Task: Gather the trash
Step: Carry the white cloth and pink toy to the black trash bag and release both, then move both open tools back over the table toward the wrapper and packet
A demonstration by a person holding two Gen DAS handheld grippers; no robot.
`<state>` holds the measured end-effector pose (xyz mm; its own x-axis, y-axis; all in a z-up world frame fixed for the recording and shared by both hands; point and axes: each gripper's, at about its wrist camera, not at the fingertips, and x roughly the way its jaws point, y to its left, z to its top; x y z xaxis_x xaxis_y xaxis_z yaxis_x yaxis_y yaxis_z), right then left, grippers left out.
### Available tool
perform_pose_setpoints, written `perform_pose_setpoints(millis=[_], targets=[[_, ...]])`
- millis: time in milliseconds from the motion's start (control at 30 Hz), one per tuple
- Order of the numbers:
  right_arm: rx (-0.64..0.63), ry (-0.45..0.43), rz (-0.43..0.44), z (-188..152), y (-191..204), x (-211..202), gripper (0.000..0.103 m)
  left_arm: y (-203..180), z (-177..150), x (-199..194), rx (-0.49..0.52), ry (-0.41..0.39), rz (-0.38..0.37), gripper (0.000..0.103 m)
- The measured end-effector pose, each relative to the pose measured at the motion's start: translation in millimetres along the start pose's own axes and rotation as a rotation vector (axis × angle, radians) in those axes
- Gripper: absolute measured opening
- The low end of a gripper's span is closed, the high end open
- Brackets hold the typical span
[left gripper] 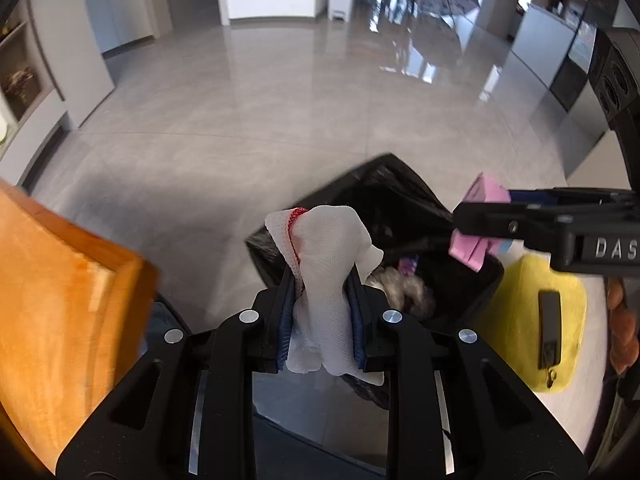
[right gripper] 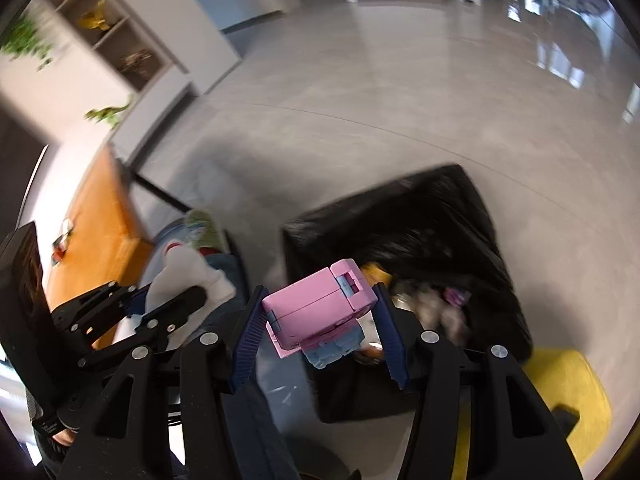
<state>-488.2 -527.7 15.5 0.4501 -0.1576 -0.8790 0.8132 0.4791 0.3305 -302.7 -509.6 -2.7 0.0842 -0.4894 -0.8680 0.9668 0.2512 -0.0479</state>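
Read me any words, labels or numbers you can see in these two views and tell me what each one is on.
"DAS": white capitals on the black body of the right hand-held gripper, cut off by the left wrist view's edge, so the word may run on.
Pink box held in that gripper: no print readable.
White mesh cloth in the left hand-held gripper: no text.
Black bin bag: none visible.

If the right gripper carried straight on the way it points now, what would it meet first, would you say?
Most likely the black trash bag: the right gripper, clamped on a pink and blue box, aims at its open mouth and the trash inside. Depth is unclear, so it might catch the near rim.
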Motion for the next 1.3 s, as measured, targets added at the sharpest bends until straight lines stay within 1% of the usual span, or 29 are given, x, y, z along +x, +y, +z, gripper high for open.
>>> perform_pose_setpoints(millis=[67,200,233,267,300,333,400,500,633,733,867,1000,1300], targets=[[0.024,0.005,-0.017,-4,-12,1,0.054,-7,-1,11,0.014,0.023,-0.016,0.024],[0.052,0.017,-0.101,-8,-29,5,0.056,-19,-3,23,0.036,0.051,-0.030,0.026],[0.057,0.031,-0.133,-7,-32,8,0.059,-22,-2,24,0.044,0.054,-0.030,0.039],[0.069,0.036,-0.173,-6,-37,9,0.068,-25,-1,26,0.056,0.062,-0.015,0.055],[0.079,0.032,-0.204,-5,-39,8,0.071,-25,-1,25,0.063,0.060,0.002,0.095],[0.082,0.023,-0.219,-4,-40,7,0.071,-26,-2,21,0.066,0.040,0.019,0.097],[0.082,0.009,-0.222,-3,-41,4,0.071,-30,-7,12,0.070,0.013,0.033,0.097],[0.074,-0.001,-0.204,-1,-39,2,0.071,-23,-6,6,0.042,0.011,0.023,0.097],[0.044,0.004,-0.178,3,-23,5,0.071,-12,-5,-3,0.015,0.003,0.030,0.097],[0.010,0.011,-0.151,6,-1,8,0.071,-1,-7,-12,-0.017,-0.011,0.034,0.097],[-0.055,0.005,-0.115,11,36,6,0.071,24,-16,-25,-0.064,-0.028,0.054,0.097],[-0.140,0.003,-0.065,16,84,7,0.071,56,-28,-47,-0.125,-0.056,0.077,0.097],[-0.338,0.019,0.047,22,203,16,0.071,135,-64,-96,-0.252,-0.100,0.197,0.097]])
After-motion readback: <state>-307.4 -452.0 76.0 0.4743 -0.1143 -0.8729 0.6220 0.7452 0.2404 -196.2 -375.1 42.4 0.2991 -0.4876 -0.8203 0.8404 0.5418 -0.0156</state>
